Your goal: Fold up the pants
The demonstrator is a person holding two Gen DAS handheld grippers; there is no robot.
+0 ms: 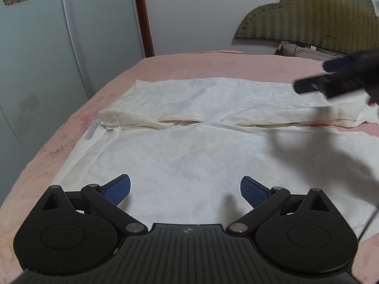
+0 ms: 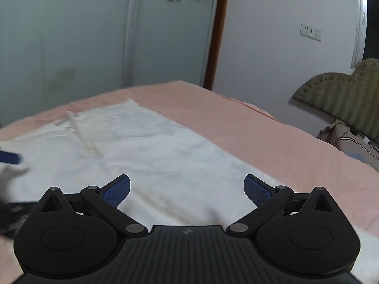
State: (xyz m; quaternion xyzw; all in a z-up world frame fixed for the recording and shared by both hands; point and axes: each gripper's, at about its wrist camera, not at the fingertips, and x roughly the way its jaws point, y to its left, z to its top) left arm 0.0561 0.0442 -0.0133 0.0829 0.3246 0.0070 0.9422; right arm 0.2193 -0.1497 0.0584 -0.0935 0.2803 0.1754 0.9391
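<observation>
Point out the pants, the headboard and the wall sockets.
pants [image 1: 189,156], left wrist view, middle of near leg.
headboard [image 1: 315,14], left wrist view, padded face.
wall sockets [image 2: 310,33], right wrist view, between the two plates.

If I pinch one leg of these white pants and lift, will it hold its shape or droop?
Probably droop. The white pants lie flat and creased on the pink bedspread, which suggests thin, limp cloth. One leg edge is already curled over near the middle, so a single pinch would likely let it sag and bunch. It looks light, and both the left gripper and right gripper are open.
</observation>
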